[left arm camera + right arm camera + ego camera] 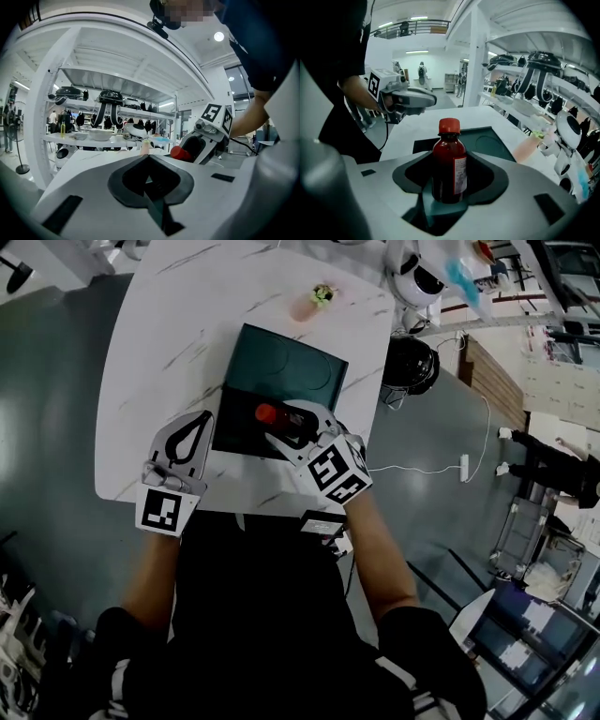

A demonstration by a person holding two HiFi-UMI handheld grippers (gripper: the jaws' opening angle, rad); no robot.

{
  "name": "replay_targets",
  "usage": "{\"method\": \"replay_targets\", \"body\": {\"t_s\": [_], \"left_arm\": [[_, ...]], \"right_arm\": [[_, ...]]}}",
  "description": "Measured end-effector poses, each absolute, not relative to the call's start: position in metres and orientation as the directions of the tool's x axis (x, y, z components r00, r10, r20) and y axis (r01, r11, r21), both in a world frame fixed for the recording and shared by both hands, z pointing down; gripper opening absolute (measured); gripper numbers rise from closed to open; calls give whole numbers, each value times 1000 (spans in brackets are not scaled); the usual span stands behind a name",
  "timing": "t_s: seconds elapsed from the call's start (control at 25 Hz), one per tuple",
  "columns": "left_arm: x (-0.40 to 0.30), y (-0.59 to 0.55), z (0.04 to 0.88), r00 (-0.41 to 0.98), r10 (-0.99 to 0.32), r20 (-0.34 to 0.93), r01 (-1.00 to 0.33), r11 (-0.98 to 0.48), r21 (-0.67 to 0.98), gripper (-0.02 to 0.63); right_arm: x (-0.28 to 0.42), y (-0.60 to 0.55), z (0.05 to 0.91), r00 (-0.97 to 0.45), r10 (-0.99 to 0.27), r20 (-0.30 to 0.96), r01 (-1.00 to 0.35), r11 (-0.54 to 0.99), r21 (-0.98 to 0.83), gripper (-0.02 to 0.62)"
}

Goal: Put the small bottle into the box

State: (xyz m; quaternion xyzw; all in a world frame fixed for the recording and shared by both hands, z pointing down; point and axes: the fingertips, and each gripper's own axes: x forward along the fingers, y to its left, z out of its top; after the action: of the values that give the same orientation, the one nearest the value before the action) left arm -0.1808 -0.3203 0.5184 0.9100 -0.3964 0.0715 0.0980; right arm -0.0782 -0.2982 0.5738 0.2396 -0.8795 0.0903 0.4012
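Right gripper [286,424] is clamped on the small bottle [270,415], with the jaws pinching the dark body low down. The red cap is clear of the jaws and the white label faces sideways. In the right gripper view the bottle stands straight between the jaws.

The bottle is over the near part of the box [292,371], toward the near edge of the tabletop [169,334]. Can't tell if it touches the box or hangs above it.

The box is dark green and sits mid-tabletop, closer to the near edge. Its far half is a lighter green with round recesses and its near half is darker.

Left gripper [200,424] has its jaws together with nothing between them. It's at the near-left of the tabletop, just beside the box's left side and apart from the bottle.

A small pink object [314,302] with a yellow-green top sits at the far edge of the tabletop, well apart from the box. Too small to identify.
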Motion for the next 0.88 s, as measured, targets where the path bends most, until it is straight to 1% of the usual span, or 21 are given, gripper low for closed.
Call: {"method": "replay_targets", "body": {"t_s": [0.24, 0.4, 0.6, 0.88], "left_arm": [[-180, -325, 533, 652, -727, 215, -757, -641, 126, 14], [-180, -322, 536, 651, -728, 212, -757, -642, 119, 14], [-180, -315, 540, 659, -719, 222, -750, -649, 124, 14], [-178, -307, 547, 673, -702, 233, -737, -662, 135, 14]], "right_arm": [[-84, -291, 614, -528, -224, 819, -425, 905, -26, 236], [-87, -285, 634, -499, -163, 851, -401, 914, -60, 236], [-89, -282, 652, -463, -126, 877, -384, 921, -71, 236], [-96, -278, 672, -413, -108, 904, -377, 924, -62, 236]]}}
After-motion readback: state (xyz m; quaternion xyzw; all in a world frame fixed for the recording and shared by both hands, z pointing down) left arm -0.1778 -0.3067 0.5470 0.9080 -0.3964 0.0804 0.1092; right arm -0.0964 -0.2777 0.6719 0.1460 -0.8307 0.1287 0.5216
